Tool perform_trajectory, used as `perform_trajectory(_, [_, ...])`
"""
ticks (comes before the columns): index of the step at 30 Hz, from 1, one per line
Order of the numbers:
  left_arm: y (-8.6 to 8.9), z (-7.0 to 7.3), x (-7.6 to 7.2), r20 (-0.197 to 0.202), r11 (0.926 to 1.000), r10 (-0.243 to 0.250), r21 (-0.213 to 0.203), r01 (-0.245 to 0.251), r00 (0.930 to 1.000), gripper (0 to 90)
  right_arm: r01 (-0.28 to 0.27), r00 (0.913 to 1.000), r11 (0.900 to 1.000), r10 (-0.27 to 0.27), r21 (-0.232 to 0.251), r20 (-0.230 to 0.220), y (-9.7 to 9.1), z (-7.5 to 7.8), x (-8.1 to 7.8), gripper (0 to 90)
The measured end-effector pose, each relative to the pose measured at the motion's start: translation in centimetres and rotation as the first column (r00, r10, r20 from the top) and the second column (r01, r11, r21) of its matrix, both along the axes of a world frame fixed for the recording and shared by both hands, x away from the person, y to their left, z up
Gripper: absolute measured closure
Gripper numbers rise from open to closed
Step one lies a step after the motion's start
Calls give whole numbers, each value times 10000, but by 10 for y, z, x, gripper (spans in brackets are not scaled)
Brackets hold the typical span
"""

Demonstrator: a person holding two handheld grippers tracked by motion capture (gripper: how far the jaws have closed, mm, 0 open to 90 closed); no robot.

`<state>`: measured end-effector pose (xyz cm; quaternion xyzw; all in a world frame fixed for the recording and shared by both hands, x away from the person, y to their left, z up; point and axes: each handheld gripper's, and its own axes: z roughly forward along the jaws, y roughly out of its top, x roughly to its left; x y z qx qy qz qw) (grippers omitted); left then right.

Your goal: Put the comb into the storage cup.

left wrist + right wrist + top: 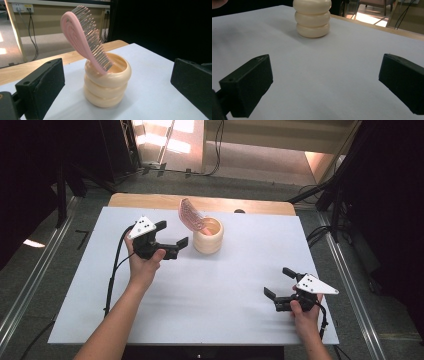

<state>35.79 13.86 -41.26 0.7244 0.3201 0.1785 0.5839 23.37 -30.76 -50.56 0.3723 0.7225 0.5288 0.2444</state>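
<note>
A cream ribbed cup stands upright on the white table, toward the back. A pink hairbrush rests handle-down in it, its bristled head leaning out to the left. My left gripper is open just left of the cup, its jaws wide apart and empty, pointed at the cup. My right gripper is open near the table's front right corner, empty, well away from the cup.
A wooden tabletop edge shows behind the white sheet. Cables trail from the left gripper down the table's left side. Dark stands and floor rails surround the table.
</note>
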Motion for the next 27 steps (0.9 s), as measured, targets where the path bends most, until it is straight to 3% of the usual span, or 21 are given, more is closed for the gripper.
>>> perform_trajectory(27, [50,-24,-36,158,9984,504,263,-508,9986,0,44,10000,10000,-44,-9,-40,2,0,0,0])
